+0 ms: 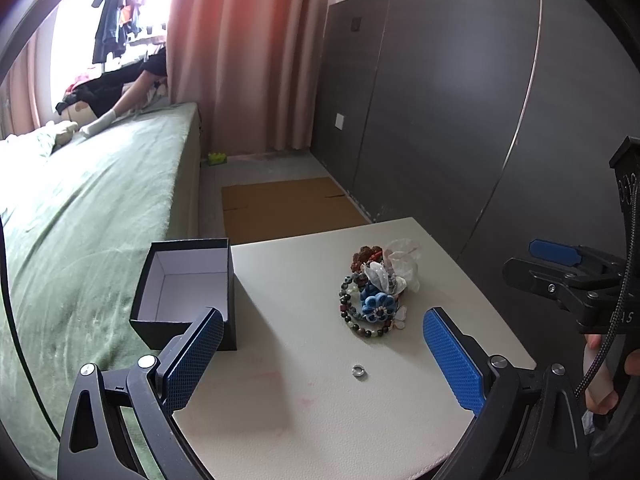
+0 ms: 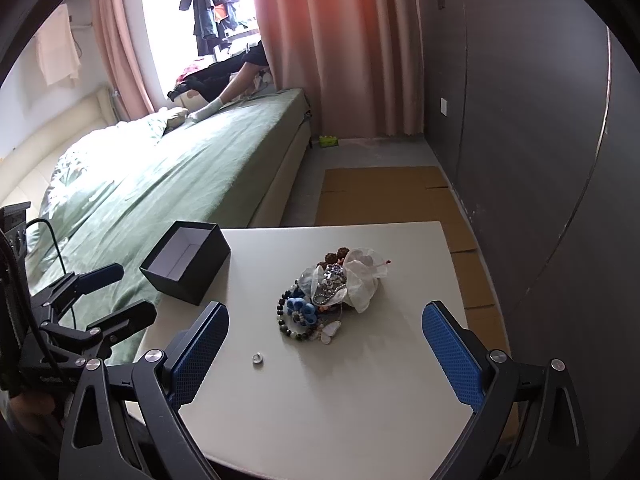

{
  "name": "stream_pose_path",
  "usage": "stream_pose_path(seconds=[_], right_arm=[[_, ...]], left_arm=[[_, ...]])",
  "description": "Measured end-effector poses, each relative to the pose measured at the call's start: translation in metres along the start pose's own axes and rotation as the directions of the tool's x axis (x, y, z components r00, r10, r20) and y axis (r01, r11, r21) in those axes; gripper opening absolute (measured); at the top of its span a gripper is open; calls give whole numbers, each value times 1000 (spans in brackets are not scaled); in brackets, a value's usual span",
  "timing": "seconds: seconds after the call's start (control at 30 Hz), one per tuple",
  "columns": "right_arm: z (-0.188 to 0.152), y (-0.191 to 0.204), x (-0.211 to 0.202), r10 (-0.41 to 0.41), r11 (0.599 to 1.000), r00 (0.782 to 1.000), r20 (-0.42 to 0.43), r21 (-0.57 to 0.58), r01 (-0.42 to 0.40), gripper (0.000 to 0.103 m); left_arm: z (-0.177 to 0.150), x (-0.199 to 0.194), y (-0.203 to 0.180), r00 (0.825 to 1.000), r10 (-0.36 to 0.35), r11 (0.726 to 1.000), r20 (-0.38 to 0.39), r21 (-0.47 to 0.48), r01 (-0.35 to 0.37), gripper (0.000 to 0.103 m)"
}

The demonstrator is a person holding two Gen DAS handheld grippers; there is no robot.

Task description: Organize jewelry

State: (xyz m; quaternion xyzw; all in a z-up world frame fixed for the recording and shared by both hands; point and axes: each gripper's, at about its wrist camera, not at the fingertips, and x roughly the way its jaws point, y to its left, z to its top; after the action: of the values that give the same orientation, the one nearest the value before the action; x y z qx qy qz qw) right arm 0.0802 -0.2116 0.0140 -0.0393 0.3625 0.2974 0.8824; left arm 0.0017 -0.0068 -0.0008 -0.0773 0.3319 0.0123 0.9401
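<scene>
- At the left edge of the surface (image 1: pixel 304 420) I see the black box (image 1: pixel 188 292), lid off, its white inside bare; nothing is sorted yet, so I judge I am at the very start of the task
- My left hand-held gripper (image 1: pixel 324 356) hangs above the near part of the surface with its blue pads spread wide and nothing between them
- Just ahead of it lies a small silver ring (image 1: pixel 359 371), alone, apart from the rest; it looks the easiest first pick, though flat and thin, so the pads would need to come down low and straddle it
- Further back sits the jewelry heap (image 1: pixel 378 292): a bead bracelet (image 1: pixel 352 312), a blue flower piece (image 1: pixel 376 304) and a clear pouch (image 1: pixel 404 260), touching and tangled
- My right hand-held gripper (image 2: pixel 324 352) is likewise released and empty, hovering short of the heap
</scene>
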Motion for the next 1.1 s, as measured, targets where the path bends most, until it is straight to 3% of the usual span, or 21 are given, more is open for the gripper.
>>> stream_pose_path(seconds=[1.1], right_arm=[[-3,-5,-3,-11,1000,1000,-9,10,11,98]], left_arm=[[4,-3,-5,999,16,1000,33,3,-16,100]])
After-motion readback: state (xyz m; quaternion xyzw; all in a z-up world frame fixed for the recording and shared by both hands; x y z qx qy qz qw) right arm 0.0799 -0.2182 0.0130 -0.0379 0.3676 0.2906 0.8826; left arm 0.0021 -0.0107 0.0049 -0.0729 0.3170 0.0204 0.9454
